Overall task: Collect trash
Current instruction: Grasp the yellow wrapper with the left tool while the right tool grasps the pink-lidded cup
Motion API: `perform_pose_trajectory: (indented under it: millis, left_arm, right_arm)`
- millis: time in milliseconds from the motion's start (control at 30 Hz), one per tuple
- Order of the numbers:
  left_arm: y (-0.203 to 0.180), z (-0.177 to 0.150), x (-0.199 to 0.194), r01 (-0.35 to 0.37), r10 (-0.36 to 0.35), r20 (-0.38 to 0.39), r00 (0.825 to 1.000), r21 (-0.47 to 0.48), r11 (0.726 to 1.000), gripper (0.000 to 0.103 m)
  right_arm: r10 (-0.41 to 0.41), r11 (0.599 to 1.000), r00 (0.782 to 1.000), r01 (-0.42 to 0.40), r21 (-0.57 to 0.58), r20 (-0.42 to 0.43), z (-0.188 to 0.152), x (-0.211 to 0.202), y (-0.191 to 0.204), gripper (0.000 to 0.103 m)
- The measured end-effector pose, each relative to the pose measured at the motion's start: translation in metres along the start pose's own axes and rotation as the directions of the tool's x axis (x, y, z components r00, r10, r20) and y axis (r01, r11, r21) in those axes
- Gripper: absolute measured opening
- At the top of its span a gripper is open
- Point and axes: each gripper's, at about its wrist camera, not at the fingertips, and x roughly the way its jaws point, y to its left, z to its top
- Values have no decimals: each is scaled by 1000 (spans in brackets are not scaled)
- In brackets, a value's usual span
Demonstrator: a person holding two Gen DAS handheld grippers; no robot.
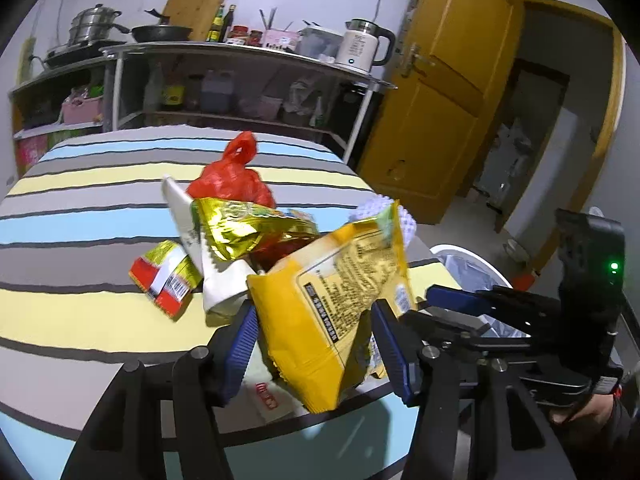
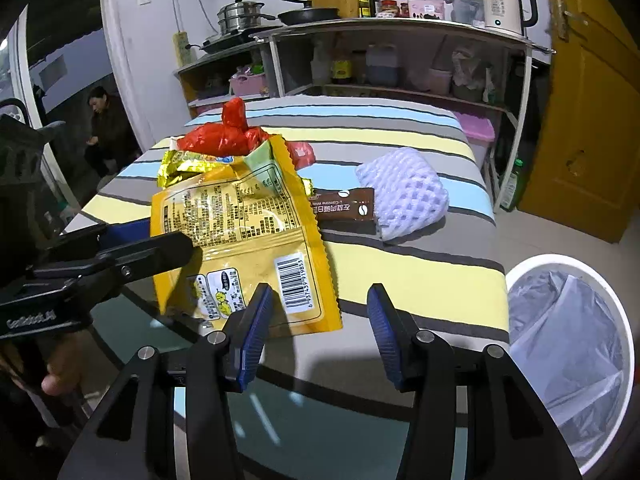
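Left wrist view: your left gripper point(image 1: 316, 344) is standing with its jaws spread wide around the lower part of the yellow snack bag point(image 1: 332, 312); whether the blue pads point(image 1: 244, 344) are pressing on it cannot be told. The bag is leaning on the striped tablecloth point(image 1: 80, 240), against a gold foil wrapper point(image 1: 248, 228), a red plastic bag point(image 1: 232, 176) and a red-and-white carton point(image 1: 166, 282). Right wrist view: your right gripper point(image 2: 316, 330) is hovering just beside the bag's barcode corner, jaws well apart and holding nothing. A brown coffee sachet point(image 2: 344, 206) is touching a white foam net point(image 2: 404, 194); the lined white bin point(image 2: 572, 344) is sitting beside the table
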Motion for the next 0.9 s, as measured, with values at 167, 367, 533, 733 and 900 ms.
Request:
perform_pose_trajectory:
  millis: [167,367,533,733,900]
  left_arm:
    - [-4,3,3,7,-7,10,1000,10,1000,45]
    - [-3,4,-2,-12,11,30,999,10,1000,20]
    - [-6,2,-15,-3,2,52,999,13,1000,10]
    - [1,6,-48,-27,27,115,993,0,1000,5]
    - [9,11,-78,-54,57,172,983,-23,998,4]
  right_arm:
    - [4,1000,1000,-3,16,-7,1,4,-4,50]
    - [-1,1000,1000,1,7,-12,1,5,0,50]
    - [-9,1000,1000,9,-10,-2,-1,-3,3,50]
    - [-24,1000,999,24,-5,21,0,-18,5,50]
    - [-23,1000,999,24,-18,39,1,-26,15,50]
